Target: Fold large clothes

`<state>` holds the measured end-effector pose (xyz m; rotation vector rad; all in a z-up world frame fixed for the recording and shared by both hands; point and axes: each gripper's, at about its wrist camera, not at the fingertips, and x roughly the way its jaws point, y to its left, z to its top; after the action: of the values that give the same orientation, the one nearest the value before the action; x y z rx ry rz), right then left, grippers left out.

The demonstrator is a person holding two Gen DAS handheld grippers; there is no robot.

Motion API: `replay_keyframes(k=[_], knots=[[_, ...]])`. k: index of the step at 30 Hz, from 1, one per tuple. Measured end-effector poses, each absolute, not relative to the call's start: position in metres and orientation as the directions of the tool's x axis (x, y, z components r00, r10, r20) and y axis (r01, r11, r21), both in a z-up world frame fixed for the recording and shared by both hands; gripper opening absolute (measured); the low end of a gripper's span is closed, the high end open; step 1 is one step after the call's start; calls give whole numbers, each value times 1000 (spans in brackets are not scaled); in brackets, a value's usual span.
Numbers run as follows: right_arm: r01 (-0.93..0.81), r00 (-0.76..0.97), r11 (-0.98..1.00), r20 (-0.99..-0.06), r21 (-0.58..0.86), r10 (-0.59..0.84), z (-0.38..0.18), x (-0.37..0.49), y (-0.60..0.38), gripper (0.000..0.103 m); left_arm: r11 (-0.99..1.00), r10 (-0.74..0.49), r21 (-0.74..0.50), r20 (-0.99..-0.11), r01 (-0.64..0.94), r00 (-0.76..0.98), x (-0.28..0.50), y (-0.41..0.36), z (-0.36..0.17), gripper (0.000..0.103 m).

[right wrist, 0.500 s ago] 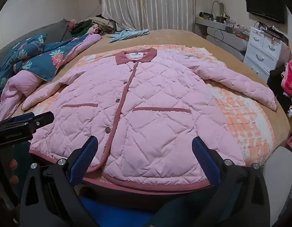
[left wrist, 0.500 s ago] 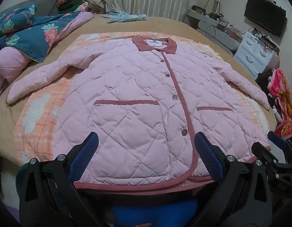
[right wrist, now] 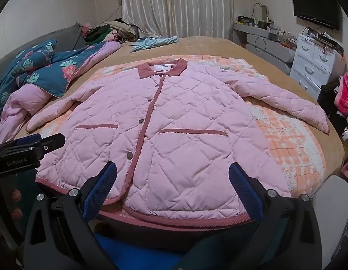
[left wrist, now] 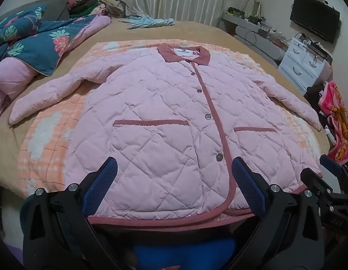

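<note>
A pink quilted jacket [left wrist: 155, 121] with a dusty-red collar, trim and snap buttons lies flat, front up and buttoned, on an orange checked blanket [left wrist: 45, 150]. Both sleeves are spread out to the sides. It also shows in the right wrist view [right wrist: 185, 135]. My left gripper [left wrist: 174, 182] is open and empty, just above the hem left of the button line. My right gripper [right wrist: 172, 184] is open and empty, above the hem at the jacket's right half. The right gripper also shows at the right edge of the left wrist view [left wrist: 331, 180].
The tan bed [left wrist: 196, 29] carries a teal floral quilt [left wrist: 38, 42] at the left and a light blue garment [left wrist: 149, 21] at the back. White drawers [left wrist: 304, 63], a shelf and a wall TV [left wrist: 313, 15] stand at the right. Bright cloths [left wrist: 338, 117] hang off the right edge.
</note>
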<state>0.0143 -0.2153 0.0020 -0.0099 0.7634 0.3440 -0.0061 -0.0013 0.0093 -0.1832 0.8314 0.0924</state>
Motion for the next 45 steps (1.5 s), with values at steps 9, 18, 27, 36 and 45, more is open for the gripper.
replay_keyframes(k=[9,18,27,36,45], knots=[[-307,673,945,-677,113,299,3,13,-214,99,981,16,-119,-739,-153,674,-5,-3,8,95],[-310,671,944,-678,111,300,4,9,-212,99,982,18,-114,-738,-150,674,-4,-5,9,95],[-313,673,943,-676,108,301,4,10,-210,99,982,17,-115,-736,-148,677,-4,-5,9,95],[-318,673,942,-675,105,302,5,10,-209,99,983,14,-114,-736,-144,677,-2,-5,9,95],[-318,672,942,-675,106,303,5,10,-209,99,985,18,-102,-732,-136,681,1,-7,11,95]])
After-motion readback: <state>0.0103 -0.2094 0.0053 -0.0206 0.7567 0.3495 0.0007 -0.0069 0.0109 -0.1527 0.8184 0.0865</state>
